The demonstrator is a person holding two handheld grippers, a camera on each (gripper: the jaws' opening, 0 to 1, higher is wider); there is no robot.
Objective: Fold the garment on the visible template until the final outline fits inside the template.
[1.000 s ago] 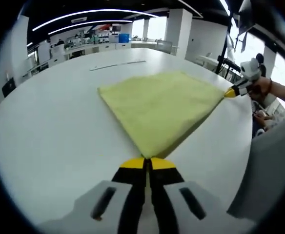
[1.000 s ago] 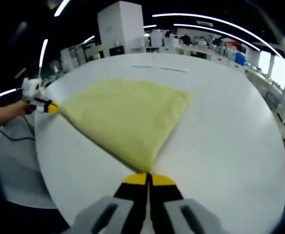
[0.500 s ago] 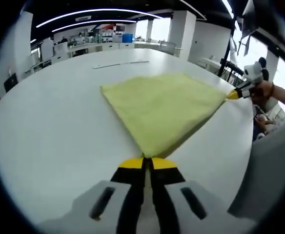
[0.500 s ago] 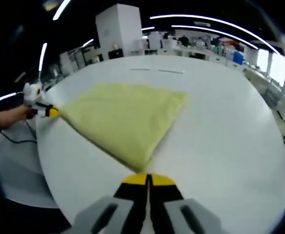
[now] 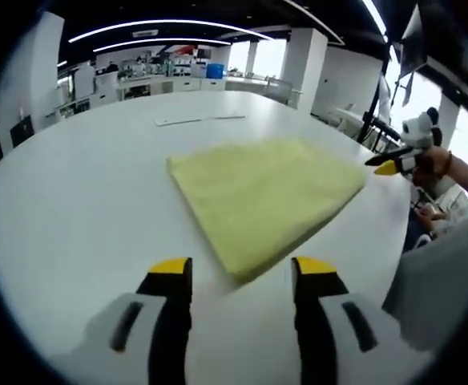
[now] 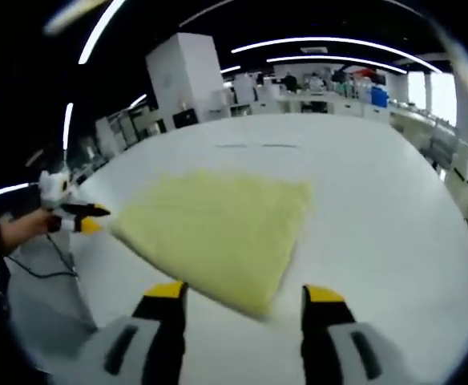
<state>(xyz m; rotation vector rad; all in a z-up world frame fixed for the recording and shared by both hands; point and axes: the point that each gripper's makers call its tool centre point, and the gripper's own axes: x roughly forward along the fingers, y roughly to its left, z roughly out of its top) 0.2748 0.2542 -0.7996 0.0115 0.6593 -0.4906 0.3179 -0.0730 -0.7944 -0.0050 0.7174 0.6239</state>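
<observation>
a big white table (image 5: 74, 216) carries one yellow cloth (image 5: 266, 192), folded flat into a rough four-sided shape with nothing lying on it or across it. on the far part of the table, past the cloth, a thin pale strip (image 5: 199, 120) lies flat; whether it belongs to a template cannot be told. beyond the table stand white columns, desks and shelves of an open office under curved ceiling lights. at the right edge of the left gripper view a grey sleeve (image 5: 438, 281) rises in front of the table rim.

the left gripper (image 5: 242, 277) has its two yellow-tipped jaws spread wide, holding nothing, with the near corner of the cloth lying on the table between and just ahead of the tips, not touching them. the right gripper (image 6: 246, 297) is likewise spread wide and empty, the nearest cloth corner sitting just ahead between its tips.

in the left gripper view the other gripper shows at the far right, held in a hand (image 5: 434, 160), its tip just off the cloth's right corner. in the right gripper view the other gripper appears at the left edge, also hand-held, its tip close beside the cloth's left corner.

count: one cloth, two grippers, one table.
</observation>
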